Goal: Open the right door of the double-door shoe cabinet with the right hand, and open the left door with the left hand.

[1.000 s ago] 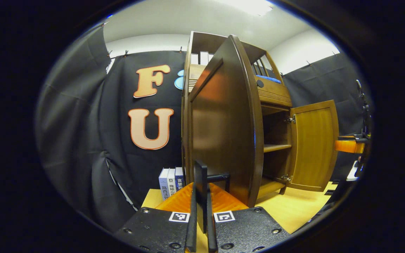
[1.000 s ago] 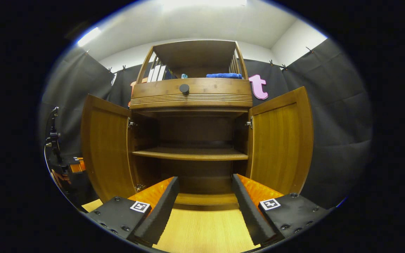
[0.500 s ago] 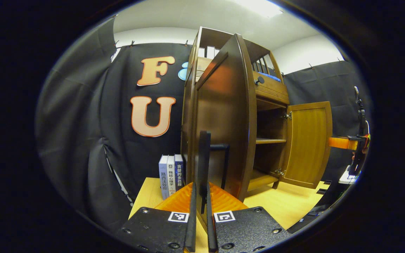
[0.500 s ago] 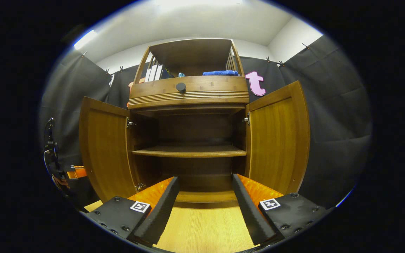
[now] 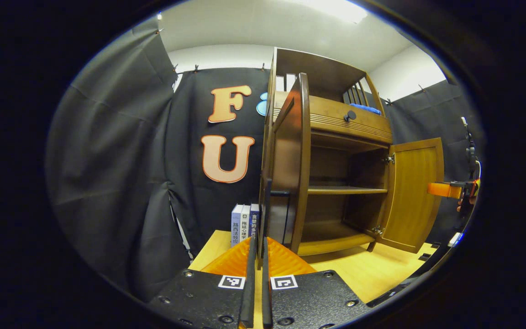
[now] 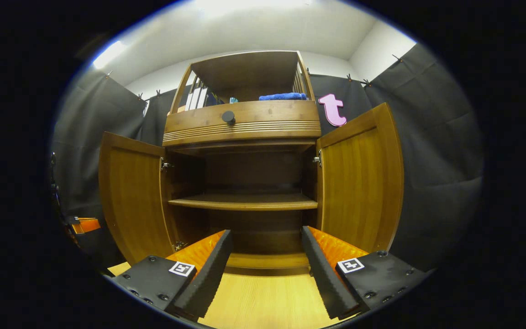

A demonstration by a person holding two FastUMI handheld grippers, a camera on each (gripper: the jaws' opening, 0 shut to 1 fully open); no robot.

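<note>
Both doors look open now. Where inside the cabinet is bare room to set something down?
The middle shelf and the bottom board both lie bare between the left door and right door. It is crowded above the drawer, with a blue cloth and upright books.

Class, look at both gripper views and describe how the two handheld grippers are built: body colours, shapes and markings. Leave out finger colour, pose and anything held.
Each gripper has two black, textured plates fastened with round screws, each plate carrying a small square black-and-white marker. Behind the plates sit ribbed orange wedge-shaped parts. The left gripper has thin, flat fingers; the right gripper has long fingers with ridged pads. No cables or sleeves are visible.
</note>
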